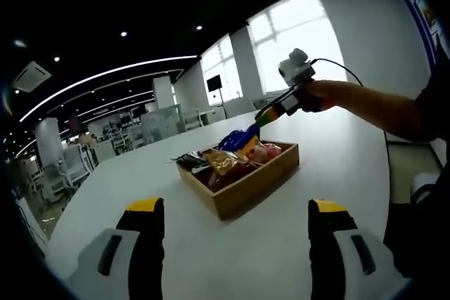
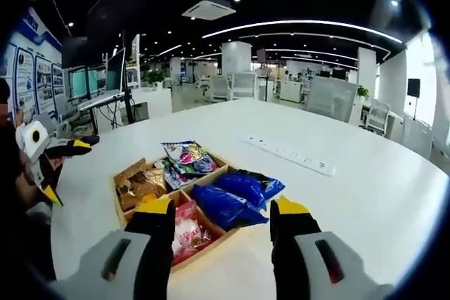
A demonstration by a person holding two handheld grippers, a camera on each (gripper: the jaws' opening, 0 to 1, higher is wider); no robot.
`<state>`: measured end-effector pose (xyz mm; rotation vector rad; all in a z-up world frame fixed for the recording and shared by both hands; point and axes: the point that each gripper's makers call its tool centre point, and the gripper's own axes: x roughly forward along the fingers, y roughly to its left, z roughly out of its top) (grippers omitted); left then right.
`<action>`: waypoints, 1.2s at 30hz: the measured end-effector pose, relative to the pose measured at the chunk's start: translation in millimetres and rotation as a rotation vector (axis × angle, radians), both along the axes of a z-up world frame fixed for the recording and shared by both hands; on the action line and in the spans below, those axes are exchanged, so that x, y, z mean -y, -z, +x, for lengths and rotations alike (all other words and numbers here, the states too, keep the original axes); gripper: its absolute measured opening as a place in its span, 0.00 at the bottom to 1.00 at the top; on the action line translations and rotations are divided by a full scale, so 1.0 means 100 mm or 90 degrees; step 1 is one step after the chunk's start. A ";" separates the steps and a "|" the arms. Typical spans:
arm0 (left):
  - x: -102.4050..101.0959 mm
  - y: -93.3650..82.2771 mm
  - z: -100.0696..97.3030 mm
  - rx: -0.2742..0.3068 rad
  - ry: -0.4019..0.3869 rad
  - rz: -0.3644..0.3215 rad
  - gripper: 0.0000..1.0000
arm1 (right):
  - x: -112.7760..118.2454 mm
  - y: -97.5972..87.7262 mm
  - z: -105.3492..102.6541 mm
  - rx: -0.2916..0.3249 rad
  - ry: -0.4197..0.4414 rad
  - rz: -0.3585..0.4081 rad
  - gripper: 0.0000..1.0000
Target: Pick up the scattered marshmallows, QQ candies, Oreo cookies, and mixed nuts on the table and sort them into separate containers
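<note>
Nearby, both the left tool (image 1: 235,223) and right tool (image 2: 223,223) gape empty; wooden tray (image 2: 211,244) holds snack packets (image 2: 235,201).

Pink packet (image 2: 184,233) partly hidden behind right gripper (image 2: 223,214) jaw. Words on bags in wooden tray (image 2: 211,244) too small to read.

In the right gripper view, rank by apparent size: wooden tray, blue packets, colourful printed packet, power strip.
1. wooden tray
2. blue packets
3. colourful printed packet and power strip: look alike; the strip lies farther off, so unranked.
</note>
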<state>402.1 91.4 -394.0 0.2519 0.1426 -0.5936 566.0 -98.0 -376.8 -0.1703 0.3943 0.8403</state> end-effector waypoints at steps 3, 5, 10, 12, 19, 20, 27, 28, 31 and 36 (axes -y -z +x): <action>-0.01 0.00 0.00 0.000 -0.002 0.002 0.88 | 0.04 -0.03 -0.07 0.006 0.010 0.016 0.72; -0.01 0.00 0.00 -0.001 -0.002 0.002 0.88 | 0.05 -0.04 -0.11 0.007 0.011 0.023 0.75; -0.01 0.00 0.00 -0.001 -0.001 0.003 0.88 | 0.07 -0.09 -0.30 0.027 0.003 0.023 0.84; -0.02 -0.01 0.01 -0.001 -0.003 0.002 0.88 | 0.08 -0.10 -0.39 0.032 0.000 0.014 0.86; -0.05 -0.01 0.02 -0.002 -0.007 0.002 0.89 | 0.12 0.06 -0.72 0.023 -0.013 0.021 0.88; -0.05 -0.01 0.02 -0.002 -0.008 0.002 0.89 | 0.15 0.09 -0.76 0.023 -0.012 0.017 0.88; -0.09 -0.01 0.02 -0.004 -0.008 0.008 0.89 | 0.33 0.14 -0.95 0.019 0.004 0.008 0.89; -0.09 -0.01 0.02 -0.006 -0.008 0.011 0.89 | 0.35 0.13 -0.97 0.021 0.007 0.009 0.89; -0.11 -0.03 0.02 -0.004 -0.009 0.009 0.89 | 0.41 0.08 -1.05 0.024 0.015 0.016 0.90; -0.12 -0.06 0.02 -0.001 -0.010 0.011 0.90 | 0.45 0.07 -1.18 0.028 0.014 0.004 0.90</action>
